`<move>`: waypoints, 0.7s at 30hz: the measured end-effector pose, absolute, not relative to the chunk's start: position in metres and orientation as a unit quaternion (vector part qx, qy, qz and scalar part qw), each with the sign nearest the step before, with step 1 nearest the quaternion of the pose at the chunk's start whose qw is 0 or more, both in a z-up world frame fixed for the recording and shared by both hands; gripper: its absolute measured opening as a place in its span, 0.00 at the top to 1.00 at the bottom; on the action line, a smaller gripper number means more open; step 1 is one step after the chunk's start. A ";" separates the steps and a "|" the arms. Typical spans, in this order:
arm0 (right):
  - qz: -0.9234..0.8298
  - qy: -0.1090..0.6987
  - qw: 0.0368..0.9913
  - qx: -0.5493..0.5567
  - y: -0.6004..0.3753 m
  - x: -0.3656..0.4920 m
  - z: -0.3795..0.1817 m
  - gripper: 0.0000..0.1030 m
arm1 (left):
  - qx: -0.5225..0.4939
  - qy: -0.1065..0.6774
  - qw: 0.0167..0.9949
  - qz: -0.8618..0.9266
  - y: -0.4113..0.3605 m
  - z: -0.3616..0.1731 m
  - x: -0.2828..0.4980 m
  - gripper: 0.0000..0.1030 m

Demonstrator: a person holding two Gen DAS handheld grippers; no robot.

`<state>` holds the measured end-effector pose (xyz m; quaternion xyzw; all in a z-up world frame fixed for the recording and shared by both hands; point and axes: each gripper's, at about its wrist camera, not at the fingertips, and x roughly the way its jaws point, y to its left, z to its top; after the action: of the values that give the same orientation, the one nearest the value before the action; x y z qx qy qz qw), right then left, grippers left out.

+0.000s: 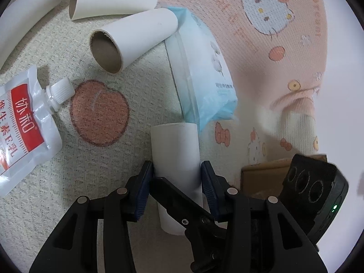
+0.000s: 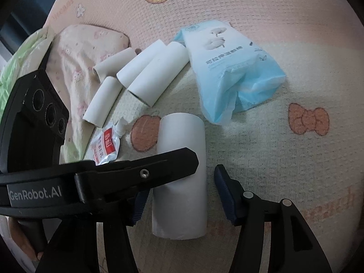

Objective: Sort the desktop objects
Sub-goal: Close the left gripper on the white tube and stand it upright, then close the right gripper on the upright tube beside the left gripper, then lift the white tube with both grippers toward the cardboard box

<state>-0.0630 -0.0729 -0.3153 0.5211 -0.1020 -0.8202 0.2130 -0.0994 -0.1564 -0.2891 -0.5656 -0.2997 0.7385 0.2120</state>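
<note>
A white cardboard tube [image 1: 176, 150] lies on the patterned bedspread, and both grippers are around it. In the left wrist view my left gripper [image 1: 177, 177] has its blue pads pressed against the tube's two sides. A black finger [image 1: 179, 200] of the right gripper crosses in front of the tube there. In the right wrist view the same tube [image 2: 182, 204] sits between the jaws of my right gripper [image 2: 182, 184]. Its right pad [image 2: 224, 191] stands clear of the tube, so it is open. A left gripper finger [image 2: 159, 166] lies across the tube.
Several more white tubes [image 2: 157, 77] lie in a cluster beyond, next to a blue and white tissue pack [image 2: 236, 72]. A red and white spouted pouch [image 1: 20, 122] is at the left. A cardboard box [image 1: 261, 175] and a pink pillow [image 2: 91, 45] border the area.
</note>
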 end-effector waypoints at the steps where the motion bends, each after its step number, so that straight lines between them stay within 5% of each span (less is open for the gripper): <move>1: -0.818 -0.095 0.215 0.524 -0.074 -0.062 -0.314 0.48 | -0.564 -0.293 0.215 0.741 -0.156 -0.287 -0.097 0.54; 12: -0.853 -0.040 0.241 0.462 -0.078 -0.031 -0.260 0.57 | -0.476 -0.153 0.268 0.824 -0.132 -0.211 -0.063 0.54; 21: -0.892 -0.056 0.223 0.390 -0.054 -0.002 -0.198 0.57 | -0.425 -0.147 0.311 0.837 -0.116 -0.150 -0.047 0.55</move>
<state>-0.0023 -0.0537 -0.1983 0.3897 -0.0556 -0.8919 0.2228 -0.0468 -0.1156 -0.1498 -0.4247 -0.1468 0.8373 0.3114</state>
